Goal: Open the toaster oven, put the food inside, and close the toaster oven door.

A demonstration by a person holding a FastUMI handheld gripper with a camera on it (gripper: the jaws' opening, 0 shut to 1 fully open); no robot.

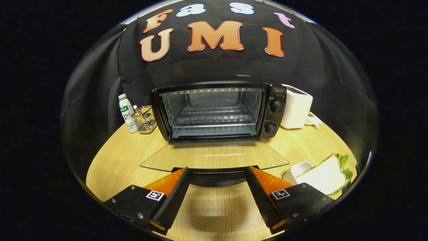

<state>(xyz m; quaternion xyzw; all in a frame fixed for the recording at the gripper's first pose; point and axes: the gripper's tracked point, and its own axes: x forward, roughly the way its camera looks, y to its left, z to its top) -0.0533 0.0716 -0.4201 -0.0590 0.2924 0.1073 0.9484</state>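
We see the toaster oven standing at the back of the wooden worktop, its glass door swung fully down and lying flat toward us, so the wire rack inside is in plain sight. The door's dark handle sits between the tips of our gripper, whose fingers are spread wide and grip nothing; whether they touch the handle's ends we cannot tell. Two round knobs sit one above the other on the oven's right panel. The food, a sandwich with green leaves showing at its edge, lies on a white dish just to the right of the right finger, well in front of the oven. A white toaster stands just beside the oven's right side. To the oven's left are a small bottle and a wire basket
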